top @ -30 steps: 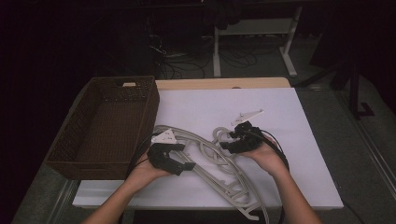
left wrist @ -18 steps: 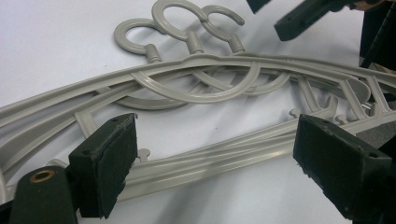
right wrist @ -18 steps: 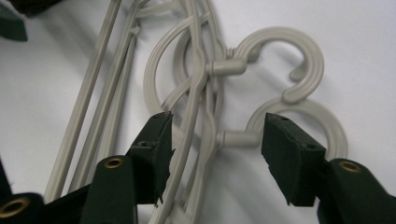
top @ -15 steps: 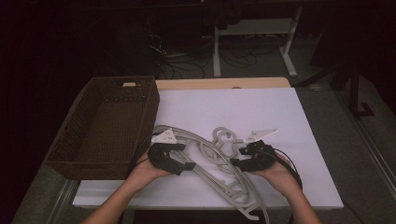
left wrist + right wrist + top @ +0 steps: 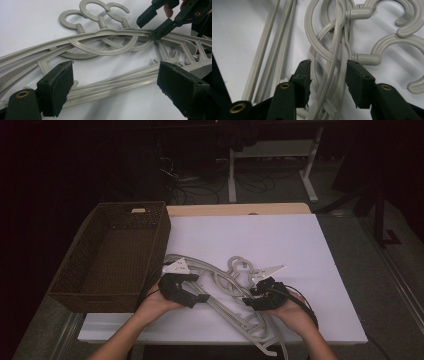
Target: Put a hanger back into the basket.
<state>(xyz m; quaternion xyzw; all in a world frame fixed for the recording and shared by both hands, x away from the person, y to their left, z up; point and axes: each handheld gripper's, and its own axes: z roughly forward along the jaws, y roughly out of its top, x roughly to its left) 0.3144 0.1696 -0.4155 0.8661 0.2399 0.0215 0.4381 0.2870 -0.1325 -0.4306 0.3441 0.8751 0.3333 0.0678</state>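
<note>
Right hand-held gripper (image 5: 327,82) has slid toward 6 o'clock; its jaws have just been closing astride the grey hangers (image 5: 235,285), apparently not pinching yet. Left hand-held gripper (image 5: 115,90) spread over hanger bars. Pile on bench (image 5: 300,245), basket (image 5: 110,255) at 9 o'clock. Grab imminent.

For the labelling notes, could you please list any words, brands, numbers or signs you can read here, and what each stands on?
No readable text in any view.
Hangers: plain grey plastic, no marks.
Basket: a pale tag on the far rim, too small to read.
White table cover: blank.
</note>
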